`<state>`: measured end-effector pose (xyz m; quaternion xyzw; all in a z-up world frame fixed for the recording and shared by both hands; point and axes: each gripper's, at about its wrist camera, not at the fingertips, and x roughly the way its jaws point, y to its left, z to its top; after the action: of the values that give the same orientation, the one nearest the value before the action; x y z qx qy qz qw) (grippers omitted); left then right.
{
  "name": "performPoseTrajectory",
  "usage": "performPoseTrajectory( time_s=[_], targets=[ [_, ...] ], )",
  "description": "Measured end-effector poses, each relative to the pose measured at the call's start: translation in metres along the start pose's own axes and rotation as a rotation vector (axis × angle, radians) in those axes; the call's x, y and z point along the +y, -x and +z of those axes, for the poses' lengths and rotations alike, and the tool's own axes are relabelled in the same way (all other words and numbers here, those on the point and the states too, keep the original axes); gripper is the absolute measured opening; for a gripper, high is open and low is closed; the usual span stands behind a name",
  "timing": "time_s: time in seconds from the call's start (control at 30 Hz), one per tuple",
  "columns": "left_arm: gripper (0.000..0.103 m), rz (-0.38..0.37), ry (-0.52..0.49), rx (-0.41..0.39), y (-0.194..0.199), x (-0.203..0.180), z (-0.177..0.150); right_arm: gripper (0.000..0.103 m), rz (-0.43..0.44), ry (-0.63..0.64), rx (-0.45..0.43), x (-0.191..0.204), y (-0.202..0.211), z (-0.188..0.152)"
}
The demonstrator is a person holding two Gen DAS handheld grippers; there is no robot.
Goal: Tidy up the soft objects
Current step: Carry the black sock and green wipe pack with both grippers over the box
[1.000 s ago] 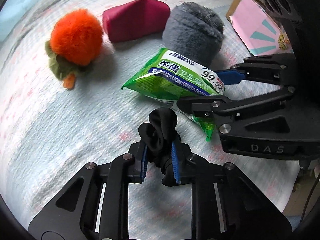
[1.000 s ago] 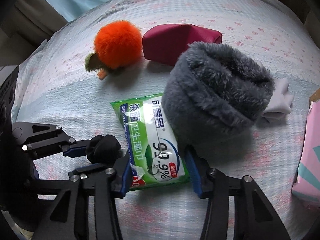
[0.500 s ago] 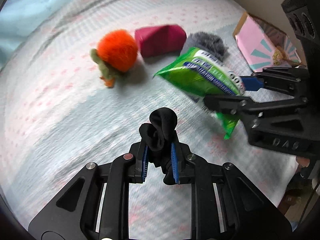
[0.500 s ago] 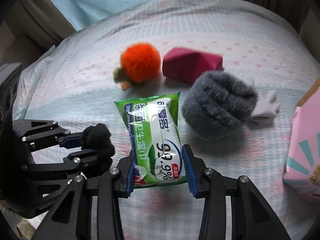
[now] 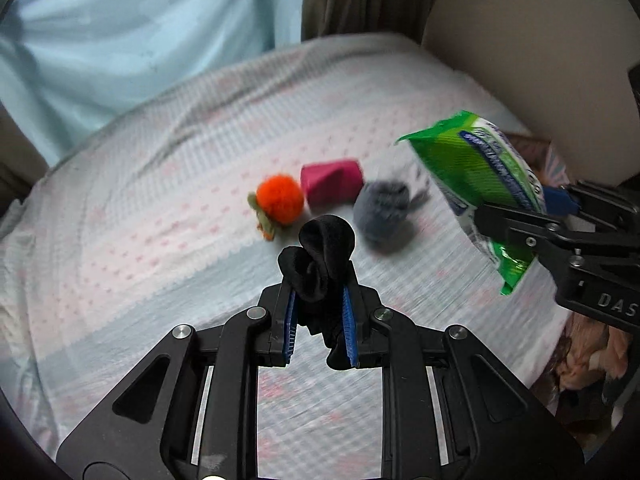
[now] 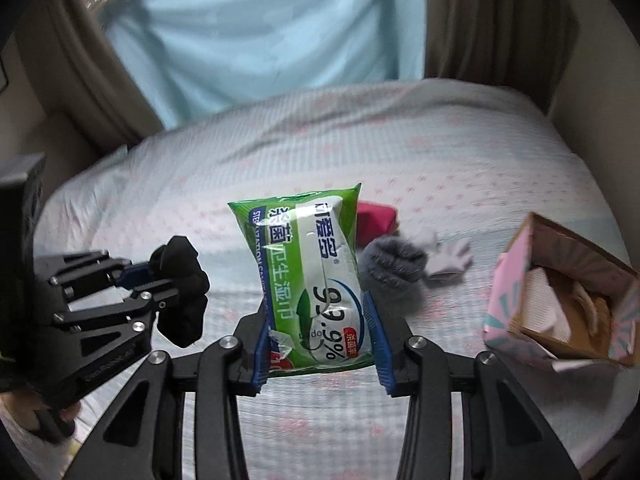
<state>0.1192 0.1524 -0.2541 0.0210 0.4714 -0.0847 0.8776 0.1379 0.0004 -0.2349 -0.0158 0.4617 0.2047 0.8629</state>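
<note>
transport step: left gripper [image 5: 319, 326] pinches the black sock [image 5: 320, 256]; right gripper [image 6: 320, 346] clamps the wipes pack [image 6: 310, 280]. next move likely calls for release into the pink box [image 6: 560, 304].

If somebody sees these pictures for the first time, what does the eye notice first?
First, the green wipes pack, held in the air between the right gripper's blue pads, above the bed. Next, the black sock bunched in the shut left gripper. On the bed behind lie an orange plush, a red pouch and a grey furry thing.
</note>
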Motion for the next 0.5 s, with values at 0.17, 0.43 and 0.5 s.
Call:
performPoseTrajectory(
  time_s=[0.17,0.43,0.5],
  targets=[
    [0.017,-0.013,0.022,-0.056,0.037,-0.020,0.025,0.039,-0.034,-0.071,-0.068,-0.010,0.050,0.007],
    [0.017,-0.028,0.007,-0.134,0.064,-0.082,0.067,0.039,-0.094,-0.164,-0.129,-0.073,0.111,0.014],
    [0.017,-0.032,0.008,-0.150,0.066,-0.103,0.073,0.039,-0.104,-0.179,-0.134,-0.091,0.122,0.014]
  ],
)
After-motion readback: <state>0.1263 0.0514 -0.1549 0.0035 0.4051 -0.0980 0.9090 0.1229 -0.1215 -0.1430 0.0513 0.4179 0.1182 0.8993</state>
